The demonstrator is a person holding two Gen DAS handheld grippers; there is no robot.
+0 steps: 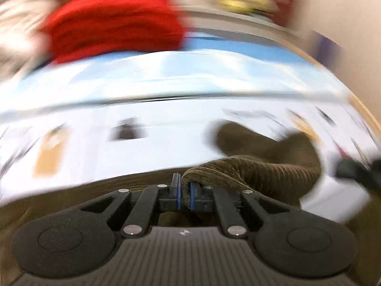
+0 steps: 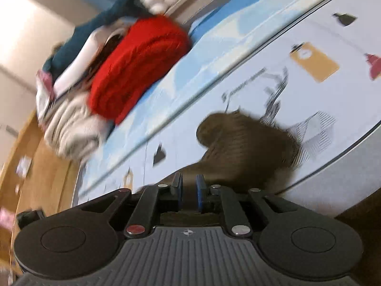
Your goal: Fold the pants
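Note:
The pants (image 1: 257, 174) are brown ribbed corduroy. In the left wrist view my left gripper (image 1: 183, 186) is shut on a fold of them, and the cloth bulges out to the right of the blue pads. In the right wrist view my right gripper (image 2: 189, 186) is shut on the pants (image 2: 245, 147), which hang bunched ahead of the fingers over the printed white and blue surface (image 2: 238, 47). Both views are blurred by motion. The right view is tilted.
A red knitted garment (image 1: 114, 23) lies on a pile of other clothes at the back of the surface; it also shows in the right wrist view (image 2: 138, 69) with white (image 2: 71, 124) and teal clothes (image 2: 78, 40). A wooden edge (image 2: 42, 166) is at the left.

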